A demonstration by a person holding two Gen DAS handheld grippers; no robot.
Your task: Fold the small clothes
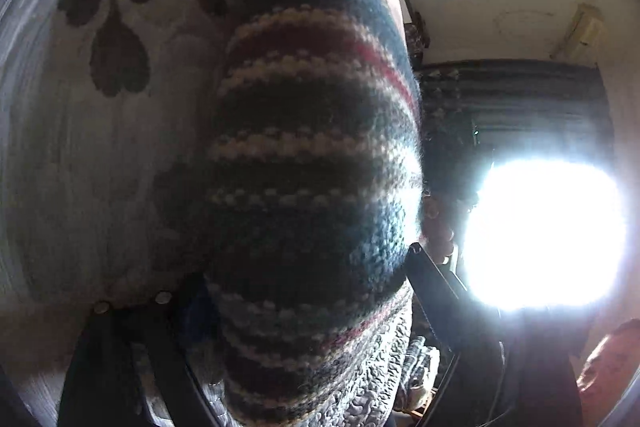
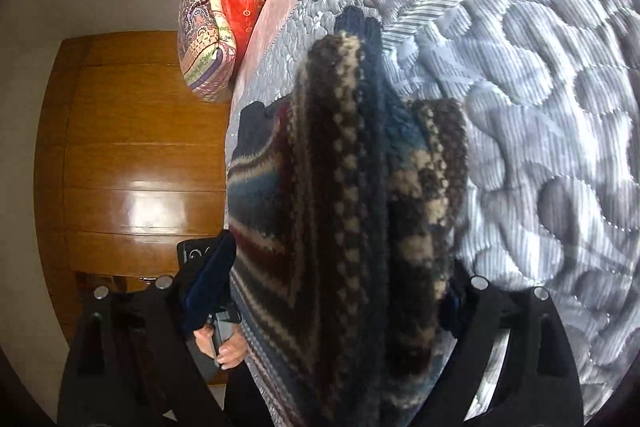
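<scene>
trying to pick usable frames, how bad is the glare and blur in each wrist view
Left wrist view: a blown-out window washes out the right side, leaving the striped knit garment backlit, dark and soft. Right wrist view: even light, no blown-out area; the quilted bedspread is crisp, the garment blurs near the lens.

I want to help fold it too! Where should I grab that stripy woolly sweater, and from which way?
Probably grab the striped knit sweater by its dark blue ribbed cuff, at the far end on the grey quilted bedspread. That end lies free and flat, so pinch it coming in low along the bed. The thick bunched middle already fills the right gripper, too bulky for a neat hold.
</scene>
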